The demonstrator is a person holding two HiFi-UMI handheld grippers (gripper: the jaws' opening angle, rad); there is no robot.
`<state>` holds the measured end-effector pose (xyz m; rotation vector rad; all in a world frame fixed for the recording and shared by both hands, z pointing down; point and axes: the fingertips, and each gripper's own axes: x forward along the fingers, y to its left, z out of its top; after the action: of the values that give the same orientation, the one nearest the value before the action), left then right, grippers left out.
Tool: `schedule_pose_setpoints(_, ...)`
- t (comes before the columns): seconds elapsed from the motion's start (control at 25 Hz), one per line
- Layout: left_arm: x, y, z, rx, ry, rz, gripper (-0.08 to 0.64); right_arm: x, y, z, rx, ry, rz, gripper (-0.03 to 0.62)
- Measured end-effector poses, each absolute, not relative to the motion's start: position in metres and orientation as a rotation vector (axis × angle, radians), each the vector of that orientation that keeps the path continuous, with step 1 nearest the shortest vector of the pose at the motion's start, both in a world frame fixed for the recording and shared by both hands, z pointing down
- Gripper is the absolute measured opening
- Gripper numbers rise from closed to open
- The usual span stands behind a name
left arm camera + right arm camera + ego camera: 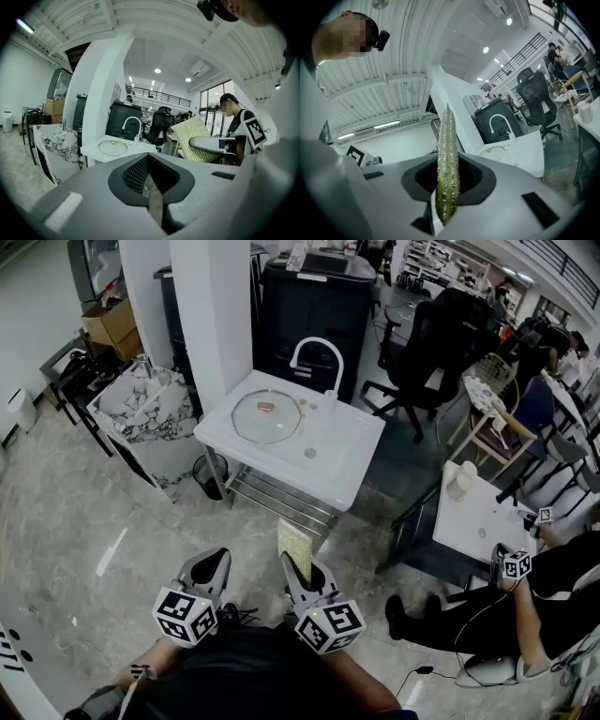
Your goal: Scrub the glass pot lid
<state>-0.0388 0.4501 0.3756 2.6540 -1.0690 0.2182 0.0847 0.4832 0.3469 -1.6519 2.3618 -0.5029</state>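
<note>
Standing well back from the white sink table, right claw clamped on the green scrub pad ready to scrub, left claw pressed together empty, glass pot lid lying far ahead in the basin.

A white sink table stood on the pale marbled floor. The glass pot lid lay flat in the left part of its basin, knob up. The drain lay bare just beside it, and a white faucet rose from the back rim.
</note>
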Motion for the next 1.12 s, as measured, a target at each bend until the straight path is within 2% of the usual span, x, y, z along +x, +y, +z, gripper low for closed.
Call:
schedule_pose_setpoints(0.32,-0.039,0.456,0.385,2.636,-1.067,0.238,0.0,0.086,0.484,0.359,-1.719,2.394,-0.494,0.066)
schedule_pose_setpoints(0.64,-0.052,0.432,0.425,2.507,-1.055,0.294,0.0,0.057,0.459,0.393,-1.659,2.511,-0.614,0.066)
schedule_pose_setpoints(1.12,-0.046,0.301,0.432,2.509,-0.889,0.24,0.0,0.061,0.342,0.402,-1.873,2.455,-0.634,0.066)
